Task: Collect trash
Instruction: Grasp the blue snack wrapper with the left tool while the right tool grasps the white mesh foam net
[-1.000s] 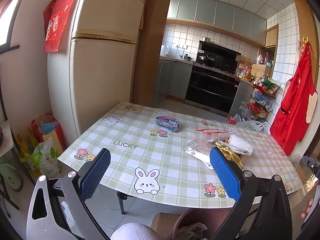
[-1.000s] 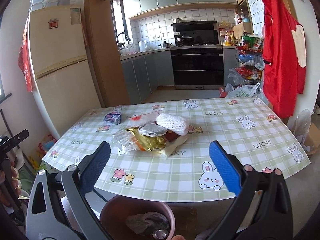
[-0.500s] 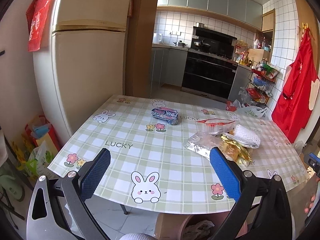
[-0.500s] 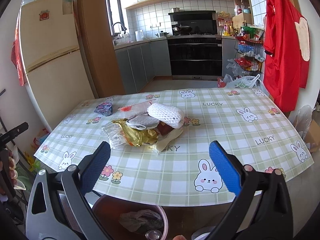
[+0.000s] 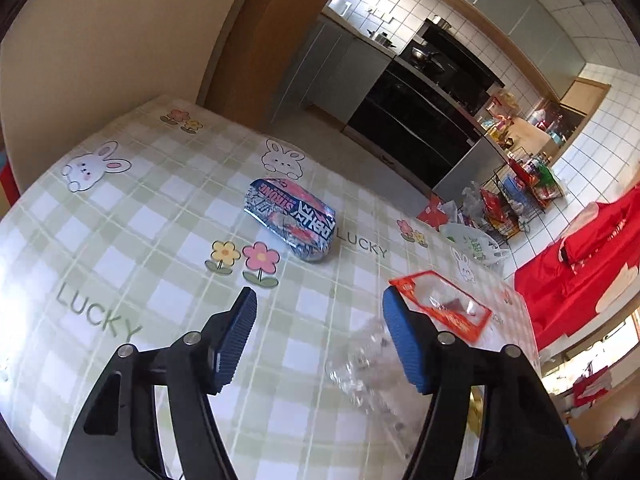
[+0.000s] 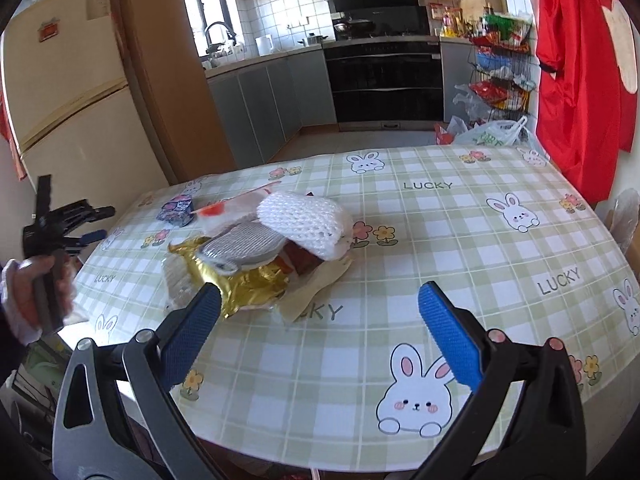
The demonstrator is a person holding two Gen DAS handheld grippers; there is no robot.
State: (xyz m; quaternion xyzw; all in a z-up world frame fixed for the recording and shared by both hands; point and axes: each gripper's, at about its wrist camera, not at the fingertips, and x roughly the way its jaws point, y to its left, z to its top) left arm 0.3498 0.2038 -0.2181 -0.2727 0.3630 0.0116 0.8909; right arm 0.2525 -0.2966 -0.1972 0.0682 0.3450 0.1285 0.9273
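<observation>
Blue-padded left gripper (image 5: pixel 316 320) closing, nothing between; right gripper (image 6: pixel 318 306) apart, empty.

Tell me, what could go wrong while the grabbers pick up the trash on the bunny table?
1. The left gripper is closing with only bare cloth between its fingers; the snack pack lies ahead, so it may pinch nothing.
2. The trash pile is loose layers: white net on foil. Grabbing one could drag or scatter the rest.
3. The clear wrapper is hard to see and may be missed.
</observation>
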